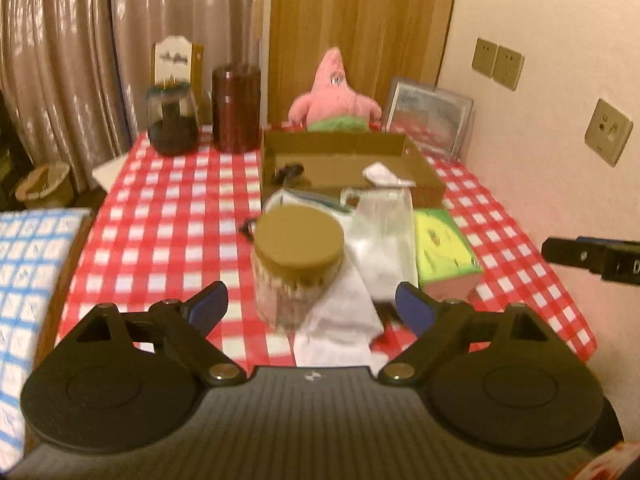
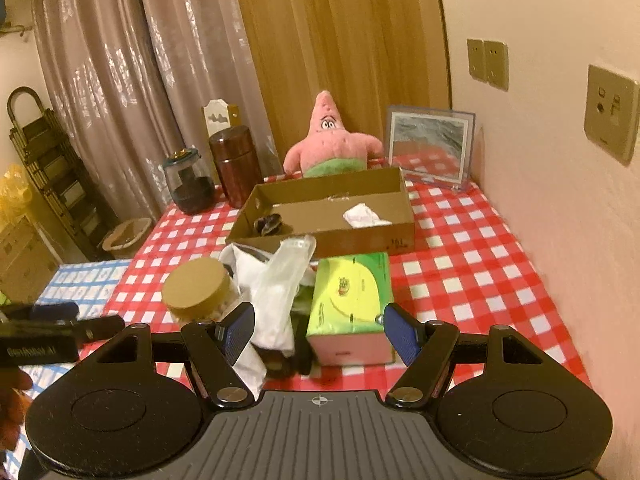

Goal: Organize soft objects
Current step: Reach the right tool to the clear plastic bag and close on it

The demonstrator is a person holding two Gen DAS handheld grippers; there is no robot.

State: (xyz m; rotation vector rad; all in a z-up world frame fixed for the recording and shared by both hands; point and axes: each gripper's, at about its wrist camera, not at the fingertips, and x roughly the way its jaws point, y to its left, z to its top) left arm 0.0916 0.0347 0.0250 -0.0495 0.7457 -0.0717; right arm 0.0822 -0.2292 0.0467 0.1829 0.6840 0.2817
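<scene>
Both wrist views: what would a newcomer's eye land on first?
Probably the pink star plush, sitting upright at the far table edge behind the open cardboard box. Next, the red-and-white checked tablecloth. In front of the box sit a cork-lidded jar, crumpled white bags and a green tissue box.

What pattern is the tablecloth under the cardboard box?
Red and white checks on the tablecloth; the right wrist view shows it best, around the box.

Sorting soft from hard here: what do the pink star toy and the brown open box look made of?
Pink star toy: plush fabric, by its fuzzy matte surface and rounded stuffed limbs.
Brown open box: probably cardboard, with thin flat matte brown walls and folded edges.
</scene>
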